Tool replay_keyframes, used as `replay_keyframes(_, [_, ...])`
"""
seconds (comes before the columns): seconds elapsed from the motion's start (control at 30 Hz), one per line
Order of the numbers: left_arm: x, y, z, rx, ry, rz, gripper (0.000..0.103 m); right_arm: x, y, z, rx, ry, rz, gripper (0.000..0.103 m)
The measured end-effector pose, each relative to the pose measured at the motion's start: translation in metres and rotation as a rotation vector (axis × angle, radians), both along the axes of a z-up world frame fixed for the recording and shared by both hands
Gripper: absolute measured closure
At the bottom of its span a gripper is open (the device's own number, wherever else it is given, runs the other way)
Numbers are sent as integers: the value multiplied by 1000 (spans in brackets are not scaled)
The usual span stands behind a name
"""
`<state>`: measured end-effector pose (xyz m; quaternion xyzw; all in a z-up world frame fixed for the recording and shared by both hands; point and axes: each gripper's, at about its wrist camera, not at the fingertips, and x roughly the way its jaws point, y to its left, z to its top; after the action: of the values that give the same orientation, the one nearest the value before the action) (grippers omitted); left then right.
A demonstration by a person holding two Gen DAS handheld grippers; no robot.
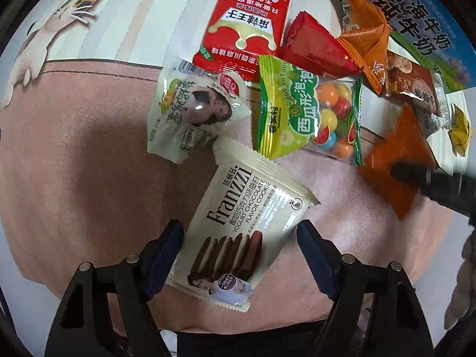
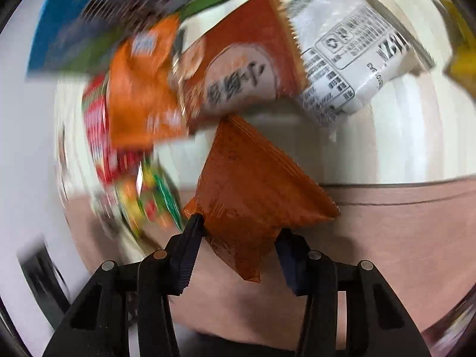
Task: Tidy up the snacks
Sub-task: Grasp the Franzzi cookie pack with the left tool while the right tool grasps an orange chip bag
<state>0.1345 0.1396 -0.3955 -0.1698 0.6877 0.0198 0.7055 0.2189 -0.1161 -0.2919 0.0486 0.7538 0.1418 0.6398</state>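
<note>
Franzzi cream foil cookie packet (image 1: 238, 232) sits pinched between left tongs (image 1: 241, 235); right tongs (image 2: 238, 235) pinch a crinkled orange sachet (image 2: 253, 196) (probably for sorting).

Motion blur smears the green candy bag (image 2: 148, 202) (print unreadable).

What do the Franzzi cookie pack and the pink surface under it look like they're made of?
Franzzi cookie pack: likely printed plastic film, slightly glossy, with crimped, ridged end seals. Pink surface: probably fabric, matte and faintly fuzzy, with a stitched seam line.
</note>
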Motion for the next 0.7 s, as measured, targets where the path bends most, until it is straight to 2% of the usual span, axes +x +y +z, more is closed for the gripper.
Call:
replay_keyframes(0.07, [8, 2, -2, -5, -4, 0, 25, -11, 11, 3, -74, 8, 197, 52])
replay_keyframes(0.1, [5, 1, -3, -56, -28, -15, 25, -17, 16, 4, -115, 20, 264, 52])
replay_keyframes(0.13, [4, 1, -3, -59, -26, -19, 25, -19, 17, 8, -138, 15, 281, 45])
replay_keyframes(0.17, [3, 1, -4, -57, -23, -25, 25, -20, 17, 12, -147, 3, 282, 33])
replay_keyframes(0.23, [8, -7, 1, -57, -28, -37, 25, -20, 17, 25, -142, -45, 236, 14])
replay_keyframes(0.27, [7, -9, 2, -50, -28, -43, 25, -20, 14, 30, -128, -63, 196, 13])
replay_keyframes(0.37, [9, -21, 11, -28, -33, -69, 25, -16, 6, 31, -62, -63, -14, 13])
replay_keyframes(0.43, [10, -32, 17, 7, -36, -97, 25, -12, -2, 17, -24, -37, -156, 13])
replay_keyframes(0.5, [11, -42, 22, 50, -37, -133, 25, -8, -6, 5, -20, -52, -238, 14])
replay_keyframes(0.53, [15, -44, 25, 60, -33, -147, 25, -8, -6, 0, -31, -67, -261, 20])
replay_keyframes(0.57, [17, -48, 25, 71, -26, -165, 25, -9, -5, -2, -55, -79, -260, 31])
replay_keyframes(0.6, [19, -53, 23, 78, -18, -186, 25, -10, -3, -3, -73, -90, -230, 35])
replay_keyframes(0.7, [26, -65, 15, 79, 10, -221, 25, -18, 3, 5, -87, -112, -40, 46])
